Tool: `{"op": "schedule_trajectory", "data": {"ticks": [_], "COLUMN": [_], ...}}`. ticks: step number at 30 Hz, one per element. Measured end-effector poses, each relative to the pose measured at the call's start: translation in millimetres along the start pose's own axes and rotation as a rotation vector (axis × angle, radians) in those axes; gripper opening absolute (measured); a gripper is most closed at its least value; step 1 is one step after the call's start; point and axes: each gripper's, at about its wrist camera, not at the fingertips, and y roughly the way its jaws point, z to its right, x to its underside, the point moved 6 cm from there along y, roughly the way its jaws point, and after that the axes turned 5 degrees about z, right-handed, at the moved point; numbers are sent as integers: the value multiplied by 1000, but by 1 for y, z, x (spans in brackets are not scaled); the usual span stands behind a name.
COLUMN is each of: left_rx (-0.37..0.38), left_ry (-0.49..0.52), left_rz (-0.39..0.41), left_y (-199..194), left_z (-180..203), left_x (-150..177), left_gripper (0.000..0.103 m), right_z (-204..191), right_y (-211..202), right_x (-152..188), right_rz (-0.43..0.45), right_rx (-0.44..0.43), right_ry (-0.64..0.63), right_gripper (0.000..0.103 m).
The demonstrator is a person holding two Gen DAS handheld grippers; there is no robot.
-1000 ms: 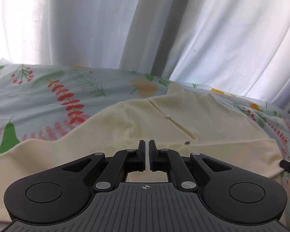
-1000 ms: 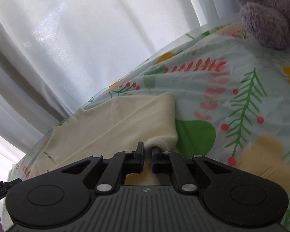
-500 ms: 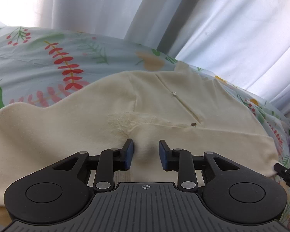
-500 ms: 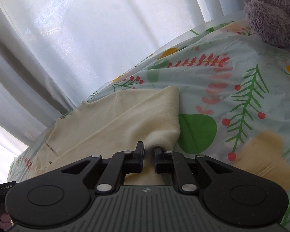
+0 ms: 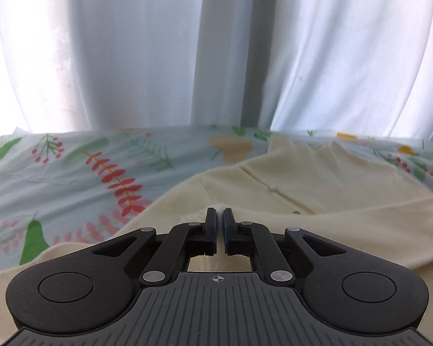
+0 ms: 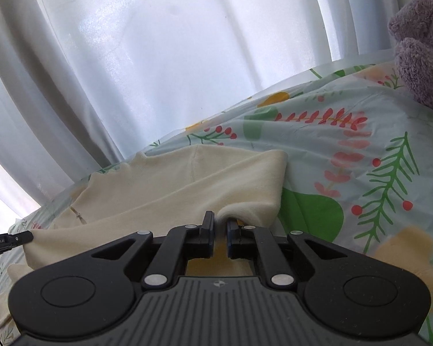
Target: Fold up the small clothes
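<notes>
A cream button-front cardigan (image 5: 346, 225) lies spread on the floral bedsheet (image 5: 86, 178). In the left wrist view my left gripper (image 5: 219, 214) is low over the cardigan's middle. Its jaws are closing, and a small peak of cream knit is pinched between the blue pads. In the right wrist view the same cardigan (image 6: 158, 190) shows its folded right side. My right gripper (image 6: 220, 222) is at that fold's near corner, jaws closing, with a roll of cream fabric pinched between them. The tip of the left gripper (image 6: 14, 238) shows at the far left edge.
White curtains (image 5: 130, 57) hang right behind the bed. A purple plush toy (image 6: 421, 43) sits on the sheet at the upper right of the right wrist view. Bare floral sheet (image 6: 360, 173) stretches to the right of the cardigan.
My left gripper opened over the cardigan's middle and has closed again, now with a pinch of knit between its pads. My right gripper has kept its hold on the folded edge.
</notes>
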Motion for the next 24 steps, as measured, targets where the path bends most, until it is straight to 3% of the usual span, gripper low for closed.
{"op": "schedule_trajectory", "data": {"ticks": [3, 6, 8, 10, 12, 15, 18, 19, 24], "left_rx": [-6, 21, 68, 146, 186, 163, 140, 127, 21], "left_ry": [23, 13, -22, -65, -79, -74, -91, -94, -140], "left_rz": [-62, -21, 2, -12, -36, -96, -74, -71, -61], "left_y": [-1, -22, -30, -28, -19, 0, 6, 8, 12], "left_z": [-1, -3, 2, 16, 32, 44, 43, 42, 30], "left_x": [16, 18, 14, 13, 16, 28, 30, 29, 23], "left_gripper": [12, 15, 22, 38, 39, 39, 39, 39, 39], "right_z": [7, 7, 1, -9, -21, -37, -41, -41, -31], "right_y": [-1, -26, -38, -35, -19, 7, 23, 24, 33], "right_x": [7, -3, -13, -20, -18, -2, 15, 16, 7], "right_rz": [-82, -41, 6, 25, 2, -66, -84, -53, -13], "right_rx": [2, -22, -24, -20, -8, 10, 131, 166, 237], "right_ry": [36, 24, -14, -77, -135, -257, -463, -530, -597], "right_gripper": [12, 12, 14, 18, 18, 18, 16, 18, 22]}}
